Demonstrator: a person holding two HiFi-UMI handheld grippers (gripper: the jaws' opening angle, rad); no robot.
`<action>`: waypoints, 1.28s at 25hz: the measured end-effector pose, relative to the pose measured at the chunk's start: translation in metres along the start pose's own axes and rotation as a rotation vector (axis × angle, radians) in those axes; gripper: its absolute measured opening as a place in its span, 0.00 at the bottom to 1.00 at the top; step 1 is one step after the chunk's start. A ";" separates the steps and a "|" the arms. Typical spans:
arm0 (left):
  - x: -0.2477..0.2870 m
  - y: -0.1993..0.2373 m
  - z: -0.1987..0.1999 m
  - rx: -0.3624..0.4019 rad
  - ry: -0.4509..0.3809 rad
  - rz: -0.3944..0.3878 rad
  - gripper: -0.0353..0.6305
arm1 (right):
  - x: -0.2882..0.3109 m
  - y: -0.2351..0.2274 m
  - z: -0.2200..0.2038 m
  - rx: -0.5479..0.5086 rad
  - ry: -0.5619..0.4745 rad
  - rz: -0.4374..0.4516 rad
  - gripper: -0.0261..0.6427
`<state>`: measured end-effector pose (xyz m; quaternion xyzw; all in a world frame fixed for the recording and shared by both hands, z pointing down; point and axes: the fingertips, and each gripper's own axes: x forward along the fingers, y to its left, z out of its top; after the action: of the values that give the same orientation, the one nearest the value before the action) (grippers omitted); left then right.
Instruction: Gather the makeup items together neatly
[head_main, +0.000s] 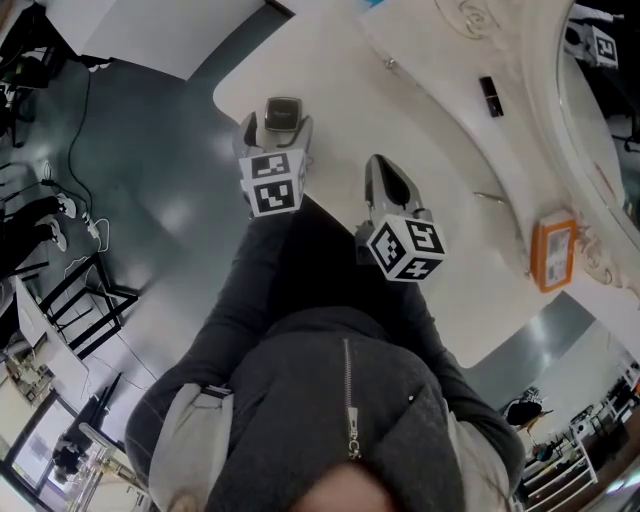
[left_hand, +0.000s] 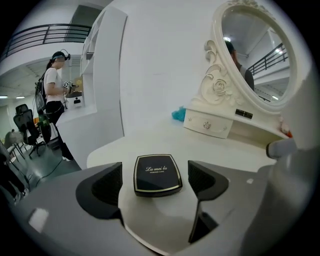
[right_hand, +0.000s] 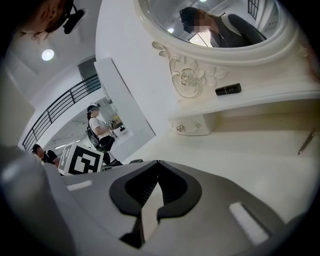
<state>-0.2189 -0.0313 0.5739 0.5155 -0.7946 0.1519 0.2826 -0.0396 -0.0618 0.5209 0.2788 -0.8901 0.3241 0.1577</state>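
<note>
Closest in, one grey zipped jacket (head_main: 345, 400), with two dark sleeves (head_main: 260, 290) stretched forward from it.

Counted on the white table (head_main: 330, 70):
- one square black compact (left_hand: 157, 174) with a gold rim
- one black lipstick tube (right_hand: 228, 89)
- one orange box (head_main: 552, 252)
- one thin stick (head_main: 490, 197)
- one teal object (left_hand: 178, 114), too small to name
- one oval mirror (left_hand: 255, 50) in a carved white frame, with one small drawer (left_hand: 209, 124) in its base
- two hand-held grippers

Places relative to the mirror:
- Compact well out in front of the mirror, flat and lid up, near the table's rounded corner.
- Lipstick tube lying on the ledge right under the mirror.
- Orange box close against the mirror's carved foot.
- Thin stick on the tabletop a little out from the mirror's base.
- Teal object just beside that base, at its left in the left gripper view.

Left gripper (head_main: 278, 125): jaws spread wide, with the compact between them and a clear gap to each pad — nothing gripped. Tilted down at the tabletop, farther from the mirror than its partner.

Right gripper (right_hand: 156, 185): jaws pressed together, nothing between them. Tilted down too, over bare tabletop, nearer the mirror — well apart from the compact.
</note>
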 end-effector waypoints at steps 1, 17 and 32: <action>0.002 0.001 -0.001 0.007 0.005 0.002 0.66 | 0.000 -0.001 0.001 0.003 -0.001 0.000 0.04; 0.014 -0.006 -0.009 0.059 0.044 -0.059 0.60 | -0.002 -0.016 0.008 0.041 -0.037 -0.038 0.04; 0.016 -0.006 -0.012 0.127 0.078 -0.122 0.56 | -0.007 -0.016 0.006 0.071 -0.065 -0.083 0.04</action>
<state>-0.2149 -0.0388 0.5926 0.5736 -0.7388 0.2045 0.2888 -0.0250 -0.0734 0.5209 0.3313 -0.8704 0.3395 0.1318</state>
